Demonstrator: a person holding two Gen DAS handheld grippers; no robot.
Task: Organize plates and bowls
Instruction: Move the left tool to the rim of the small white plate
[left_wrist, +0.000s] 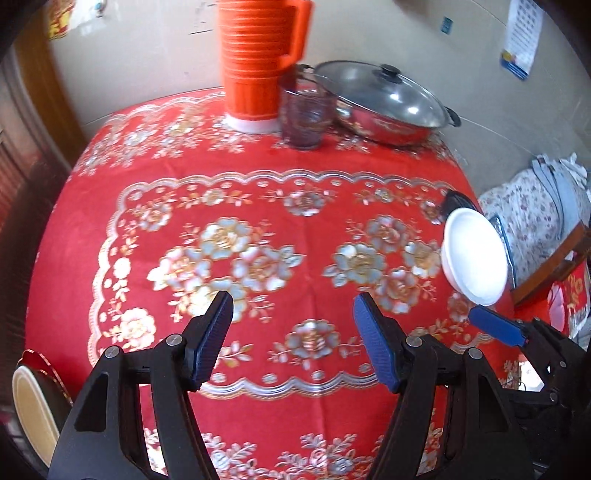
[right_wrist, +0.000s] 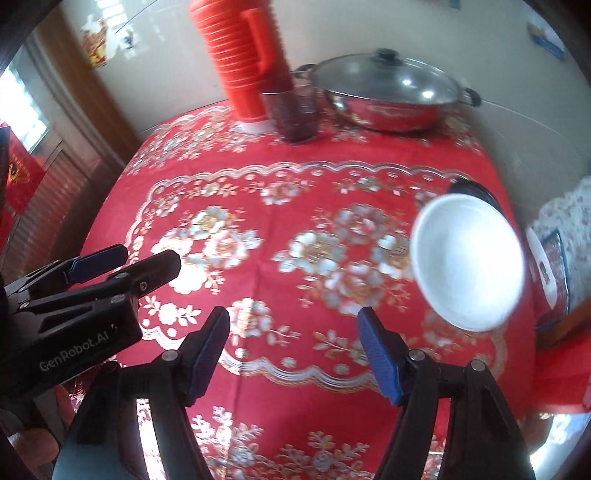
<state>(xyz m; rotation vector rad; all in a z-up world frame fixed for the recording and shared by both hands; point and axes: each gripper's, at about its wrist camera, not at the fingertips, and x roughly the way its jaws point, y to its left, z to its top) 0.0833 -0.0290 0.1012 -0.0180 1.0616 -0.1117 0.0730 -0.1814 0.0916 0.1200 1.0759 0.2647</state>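
Note:
A white bowl (left_wrist: 474, 254) (right_wrist: 469, 258) sits at the right edge of the red flowered table (left_wrist: 303, 218) (right_wrist: 280, 229), slightly blurred. A dark dish (left_wrist: 458, 201) (right_wrist: 474, 188) lies just behind it, mostly hidden. My left gripper (left_wrist: 291, 314) hovers over the middle of the cloth, open, with nothing between its fingers. My right gripper (right_wrist: 293, 325) is open too, the bowl up and to its right, apart from it. One blue pad (left_wrist: 495, 328) of the right gripper shows just below the bowl. The left gripper (right_wrist: 152, 255) shows at the left of the right wrist view. A cream plate (left_wrist: 33, 406) with a red rim peeks in at the lower left.
At the table's far side stand a tall orange ribbed jug (left_wrist: 258, 62) (right_wrist: 247, 59), a dark glass tumbler (left_wrist: 306, 110) (right_wrist: 293, 114) and a steel pot with a glass lid (left_wrist: 384, 103) (right_wrist: 391, 96). Floral fabric on a chair (left_wrist: 532, 218) is off the right edge.

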